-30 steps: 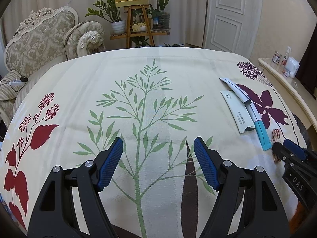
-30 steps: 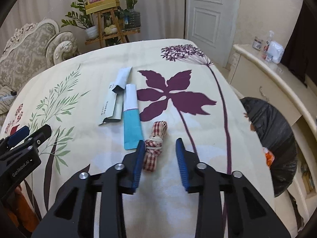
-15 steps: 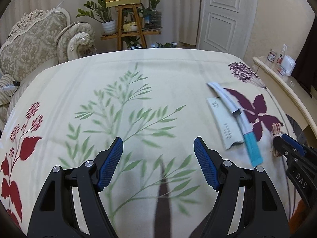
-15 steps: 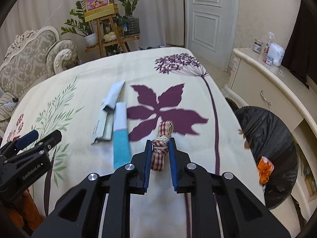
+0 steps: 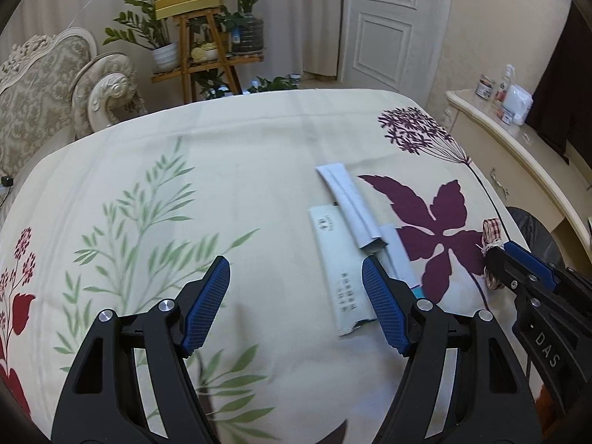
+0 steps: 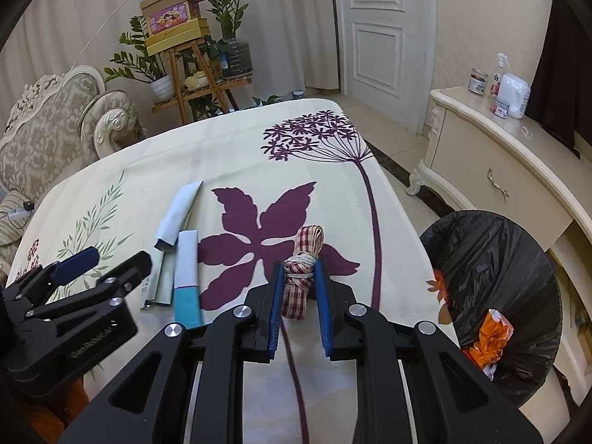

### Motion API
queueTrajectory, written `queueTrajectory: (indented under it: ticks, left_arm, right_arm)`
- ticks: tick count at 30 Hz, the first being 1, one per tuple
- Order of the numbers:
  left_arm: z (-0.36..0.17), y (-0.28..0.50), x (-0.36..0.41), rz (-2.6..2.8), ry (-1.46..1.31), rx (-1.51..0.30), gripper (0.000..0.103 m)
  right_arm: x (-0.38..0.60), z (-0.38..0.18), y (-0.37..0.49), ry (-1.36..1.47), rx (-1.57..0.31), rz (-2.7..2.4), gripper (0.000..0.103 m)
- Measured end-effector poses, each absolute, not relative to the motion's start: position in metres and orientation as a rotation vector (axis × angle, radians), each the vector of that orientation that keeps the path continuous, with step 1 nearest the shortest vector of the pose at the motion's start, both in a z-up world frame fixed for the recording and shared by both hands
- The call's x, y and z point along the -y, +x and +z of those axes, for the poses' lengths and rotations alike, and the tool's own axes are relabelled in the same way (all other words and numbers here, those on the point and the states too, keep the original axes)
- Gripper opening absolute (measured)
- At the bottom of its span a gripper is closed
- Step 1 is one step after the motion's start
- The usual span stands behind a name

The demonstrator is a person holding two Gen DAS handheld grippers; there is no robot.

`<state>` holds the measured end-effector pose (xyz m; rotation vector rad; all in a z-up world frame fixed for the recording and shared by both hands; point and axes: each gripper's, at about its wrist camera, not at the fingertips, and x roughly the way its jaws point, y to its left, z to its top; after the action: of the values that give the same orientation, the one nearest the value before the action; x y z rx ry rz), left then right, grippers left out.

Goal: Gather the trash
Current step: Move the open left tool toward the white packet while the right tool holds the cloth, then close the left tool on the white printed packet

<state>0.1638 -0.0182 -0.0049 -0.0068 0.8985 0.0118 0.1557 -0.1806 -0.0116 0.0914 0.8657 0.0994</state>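
Since a second ago the right gripper (image 6: 299,288) has closed from a wide straddle onto the red-and-cream checked fabric strip bundled with pale twine (image 6: 302,270), and the bundle now sits clamped between the blue ribbed pads, raised a little over the purple leaf print near the right edge of the cloth-covered table (image 6: 240,148). The left gripper (image 5: 296,305), jaws spread wide and holding nothing, has drifted rightwards, so that its right pad now hangs beside the long white printed paper sleeve (image 5: 338,270).

Just left of the bundle lie the other pieces: the white sleeve, a folded pale grey-blue paper wrapper (image 6: 177,214) overlapping it, and a narrow white-and-teal flat packet (image 6: 187,277) alongside. All three lie flat on the cloth, untouched.

Beyond the table's right edge stands a bin lined with a crinkled black plastic bag (image 6: 492,259), with an orange wrapper (image 6: 494,336) already inside. My reading is that the task is partly done: some trash is binned, the fabric bundle is in hand and needs carrying over the right edge, and three papers are left.

Soft woven fabric should give under the pads; the thin, slick papers lying flush on cloth look harder to lift.
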Motion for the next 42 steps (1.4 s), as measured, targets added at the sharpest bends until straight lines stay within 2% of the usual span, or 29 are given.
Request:
queueTrajectory:
  ticks: [24,28,30,32,36,42]
  left_arm:
    - [-0.017,0.172,0.009,0.015,0.007,-0.953,0.072]
    - [-0.017,0.170,0.007,-0.007,-0.001,-0.949,0.057]
    - [-0.016,0.168,0.009,-0.022,0.009,-0.940,0.041]
    - [-0.015,0.167,0.012,-0.049,0.014,-0.932,0.032]
    - [-0.015,0.161,0.013,-0.066,0.019,-0.920,0.027]
    - [-0.011,0.151,0.007,-0.062,0.006,-0.898,0.025]
  right_arm:
    - [0.178,-0.017,0.154,0.107,-0.882,0.120,0.018]
    - [0.177,-0.018,0.152,0.102,-0.885,0.122,0.018]
    - [0.177,-0.018,0.151,0.103,-0.886,0.123,0.018]
    - [0.177,-0.019,0.151,0.102,-0.887,0.122,0.018]
    - [0.176,-0.020,0.148,0.099,-0.888,0.121,0.018]
    - [0.174,-0.019,0.137,0.095,-0.888,0.120,0.018]
